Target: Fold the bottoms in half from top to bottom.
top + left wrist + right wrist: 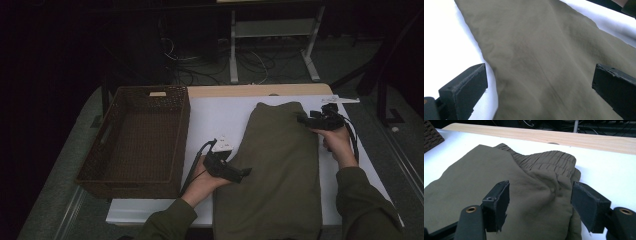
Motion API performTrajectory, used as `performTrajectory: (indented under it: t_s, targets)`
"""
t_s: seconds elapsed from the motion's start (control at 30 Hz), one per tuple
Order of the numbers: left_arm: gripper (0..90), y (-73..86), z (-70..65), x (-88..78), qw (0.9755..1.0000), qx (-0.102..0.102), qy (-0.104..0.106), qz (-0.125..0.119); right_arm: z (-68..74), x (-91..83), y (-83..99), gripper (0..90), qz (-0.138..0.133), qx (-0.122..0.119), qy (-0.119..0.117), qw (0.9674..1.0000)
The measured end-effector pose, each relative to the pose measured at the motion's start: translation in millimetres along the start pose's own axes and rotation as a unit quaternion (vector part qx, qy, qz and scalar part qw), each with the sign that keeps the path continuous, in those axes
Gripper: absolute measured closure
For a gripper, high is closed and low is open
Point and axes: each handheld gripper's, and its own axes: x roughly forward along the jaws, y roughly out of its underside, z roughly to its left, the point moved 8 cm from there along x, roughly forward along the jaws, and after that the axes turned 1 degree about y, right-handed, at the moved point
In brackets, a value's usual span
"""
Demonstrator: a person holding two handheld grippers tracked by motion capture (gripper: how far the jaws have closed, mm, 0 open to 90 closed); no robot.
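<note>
On the white table [220, 120] lay one olive-green garment [277, 165], folded lengthwise, with its gathered waistband [549, 161] at the far end and its other end hanging over the near edge. One dark woven basket [137, 140] stood just left of it, apart from the cloth. Two grippers were at work, one in each hand.

The left gripper [239, 173] sat at the garment's left edge, about halfway along; the left hand [202, 182] gripped it from the near side, forearm in an olive sleeve coming up from the bottom. Its jaws stood wide apart, one over bare table and one over cloth, grasping nothing. The right gripper [306, 119] was at the far right corner by the waistband, held in the right hand [337, 142] and pointing left. Its jaws stood apart either side of a bunched corner of cloth, and the pads did not press on it.

A strip of pale wood [549, 137] ran along the table's far edge. Beyond lay a dim floor with loose cables [210, 65] and a metal frame [272, 42].
</note>
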Motion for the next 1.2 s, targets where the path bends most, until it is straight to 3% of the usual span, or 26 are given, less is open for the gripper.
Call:
performTrajectory:
  t_s: [0.1, 0.3, 0.73, 0.9, 1.2]
  targets:
    - [0.0, -4.4, 3.5, 2.2, 1.0000, -0.004, -0.003, -0.002, 0.0, 0.1, 0.6, 31.3, 0.001, -0.001, 0.000, 1.0000]
    - [0.4, -12.2, 13.4, 5.3, 0.9996, -0.011, -0.027, -0.002, 1.3, 1.2, 0.7, 31.5, 0.003, -0.003, 0.000, 1.0000]
    - [9.2, -32.7, 23.9, 18.8, 0.9990, -0.010, -0.038, -0.020, 0.8, 1.1, 1.3, 31.2, 0.006, 0.002, 0.002, 1.0000]
    - [13.7, -38.5, 29.6, 25.9, 0.9988, -0.017, -0.044, -0.013, 0.7, 1.7, 2.1, 31.6, 0.008, 0.004, 0.002, 1.0000]
    - [16.3, -48.0, 40.4, 41.3, 0.9984, -0.006, -0.056, 0.001, -1.0, 1.1, 2.8, 32.1, 0.012, 0.018, 0.011, 0.9997]
